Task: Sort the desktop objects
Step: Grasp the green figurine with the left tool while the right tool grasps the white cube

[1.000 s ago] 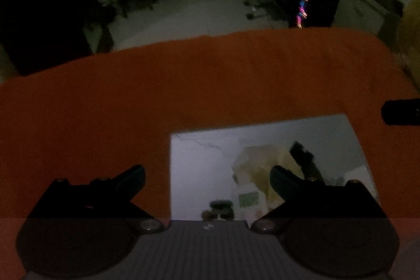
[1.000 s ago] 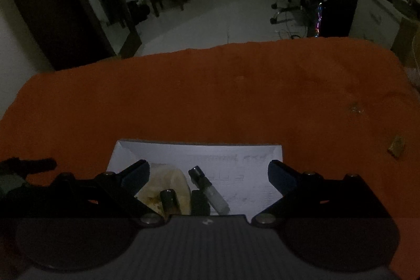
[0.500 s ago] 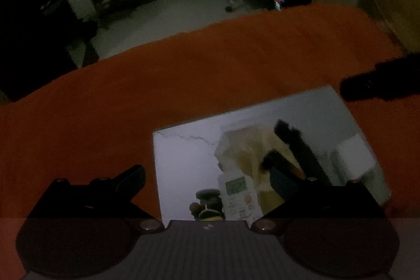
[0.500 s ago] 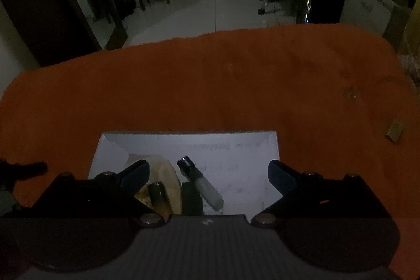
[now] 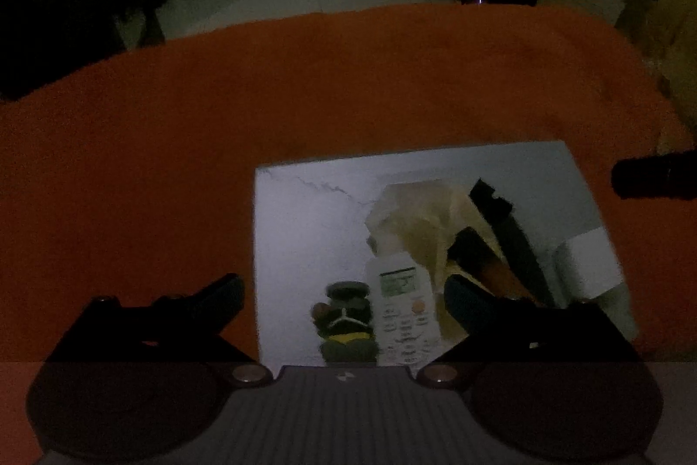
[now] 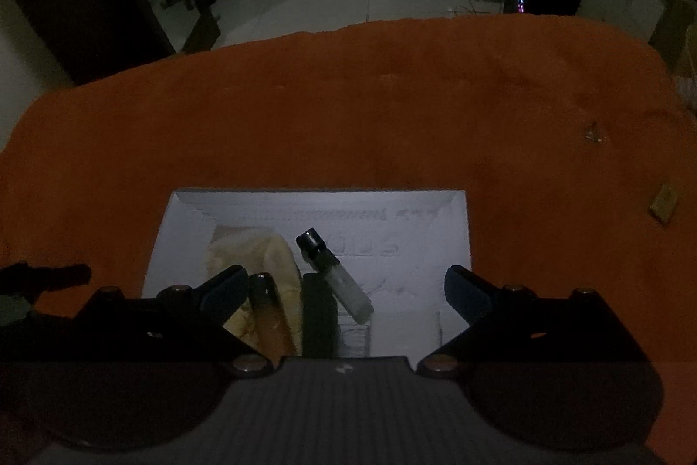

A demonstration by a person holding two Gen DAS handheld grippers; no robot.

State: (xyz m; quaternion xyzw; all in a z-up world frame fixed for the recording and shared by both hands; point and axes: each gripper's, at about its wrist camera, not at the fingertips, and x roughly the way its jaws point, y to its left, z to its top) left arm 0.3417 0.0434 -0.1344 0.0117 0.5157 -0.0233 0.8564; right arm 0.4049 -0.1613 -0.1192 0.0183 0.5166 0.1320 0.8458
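- Since the earlier frames, both wrist views have shifted so that more of the white box (image 5: 305, 229) is in sight; in the left view the remote control (image 5: 403, 310) is now fully visible.
- I judge this as a repositioning over the box; the contents themselves look unchanged in position.
- Left gripper (image 5: 344, 306): fingers spread wide, holding nothing, poised above the remote control and a dark rounded item (image 5: 346, 323) touching its side.
- Right gripper (image 6: 344, 293): likewise spread and empty, above a clear vial with a black cap (image 6: 333, 273).
- Beside the vial lie an amber tube (image 6: 268, 310) and a flat black bar (image 6: 319, 319), on crumpled beige paper (image 6: 244, 251).
- Box: matte, thin-walled, rectangular. Worktop cover (image 6: 348, 107): orange, soft, napped fabric.
- A small tan block (image 6: 663, 203) lies on the cover, well apart from the box.
- Whether sorting is early or late cannot be settled here.
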